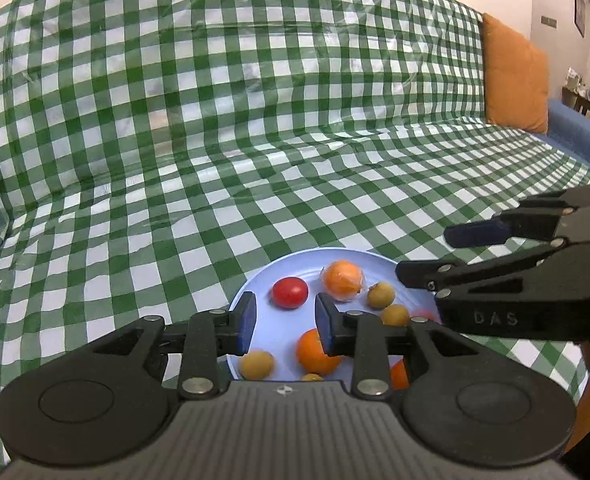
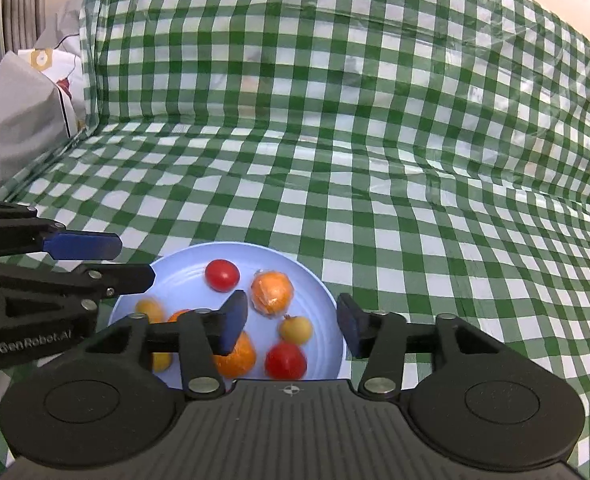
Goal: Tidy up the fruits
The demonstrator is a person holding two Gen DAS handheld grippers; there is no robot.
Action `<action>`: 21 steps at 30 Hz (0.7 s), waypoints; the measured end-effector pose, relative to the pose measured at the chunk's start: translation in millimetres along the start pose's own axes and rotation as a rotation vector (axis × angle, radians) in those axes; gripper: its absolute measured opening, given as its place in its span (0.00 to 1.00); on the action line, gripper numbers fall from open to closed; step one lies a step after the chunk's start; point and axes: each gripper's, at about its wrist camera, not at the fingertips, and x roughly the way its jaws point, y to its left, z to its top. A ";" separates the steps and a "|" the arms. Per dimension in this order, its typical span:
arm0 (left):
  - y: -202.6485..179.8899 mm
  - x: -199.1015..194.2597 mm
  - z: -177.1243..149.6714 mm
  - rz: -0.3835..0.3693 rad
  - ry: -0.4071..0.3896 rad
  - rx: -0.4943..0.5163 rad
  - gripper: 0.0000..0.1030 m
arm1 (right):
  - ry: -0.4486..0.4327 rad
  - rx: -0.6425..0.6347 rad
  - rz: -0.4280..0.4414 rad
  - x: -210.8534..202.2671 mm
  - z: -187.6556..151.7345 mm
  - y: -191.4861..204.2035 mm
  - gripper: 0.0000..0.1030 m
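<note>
A light blue plate (image 1: 267, 280) (image 2: 175, 276) lies on the green checked cloth and holds fruit: a red tomato (image 1: 290, 292) (image 2: 222, 275), a wrapped orange (image 1: 343, 279) (image 2: 273, 293), a bare orange (image 1: 313, 354) (image 2: 239, 356), a second tomato (image 2: 286, 361) and several small yellow fruits (image 1: 381, 295) (image 2: 296, 329). My left gripper (image 1: 285, 324) is open and empty, over the plate's near side. My right gripper (image 2: 293, 322) is open and empty, over the plate's right half. Each gripper shows in the other's view, the right (image 1: 427, 254) and the left (image 2: 133, 260), at the plate's rim.
The checked cloth (image 1: 215, 140) covers a sofa seat and backrest. An orange cushion (image 1: 515, 76) leans at the right end by a blue armrest (image 1: 575, 132). White bags (image 2: 19, 112) lie at the left end.
</note>
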 end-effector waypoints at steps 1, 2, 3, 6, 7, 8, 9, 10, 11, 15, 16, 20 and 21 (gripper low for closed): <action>0.6 0.2 -0.2 0.008 0.001 0.002 0.35 | 0.000 0.002 -0.005 -0.2 -0.2 -0.9 0.56; 1.4 0.3 -0.5 0.016 0.001 0.003 0.35 | -0.002 0.006 -0.010 -0.8 -0.2 -2.1 0.61; 2.4 -0.2 -0.7 0.027 0.002 0.001 0.35 | -0.004 0.012 -0.013 -2.1 -0.4 -3.3 0.66; 8.0 -3.6 -2.1 0.059 0.010 -0.007 0.35 | -0.018 0.032 -0.026 -8.3 -1.4 -6.7 0.83; 9.3 -5.3 -2.9 0.070 0.015 -0.008 0.37 | -0.023 0.041 -0.034 -11.2 -2.1 -8.2 0.86; 10.5 -7.4 -3.6 0.080 0.019 -0.010 0.38 | -0.026 0.047 -0.040 -13.3 -3.0 -9.3 0.92; 11.5 -10.2 -4.2 0.086 0.019 -0.011 0.42 | -0.029 0.055 -0.048 -16.5 -3.9 -10.9 0.95; 11.9 -14.1 -4.8 0.092 0.017 -0.010 0.44 | -0.030 0.061 -0.053 -18.6 -4.9 -11.9 0.97; 12.7 -17.9 -5.1 0.097 0.014 -0.007 0.45 | -0.030 0.066 -0.062 -21.3 -6.1 -13.1 0.99; 15.0 -35.5 -9.4 0.111 0.000 -0.026 0.61 | -0.043 0.079 -0.108 -34.4 -10.0 -17.5 0.99; 15.1 -38.8 -10.8 0.117 0.004 -0.038 0.63 | -0.046 0.083 -0.110 -36.7 -10.2 -18.3 0.99; 14.8 -51.3 -18.1 0.135 0.024 -0.093 0.72 | -0.026 0.087 -0.145 -44.8 -16.0 -19.3 0.99; 14.1 -54.4 -20.0 0.136 0.027 -0.106 0.75 | -0.025 0.082 -0.149 -47.0 -17.8 -18.8 0.99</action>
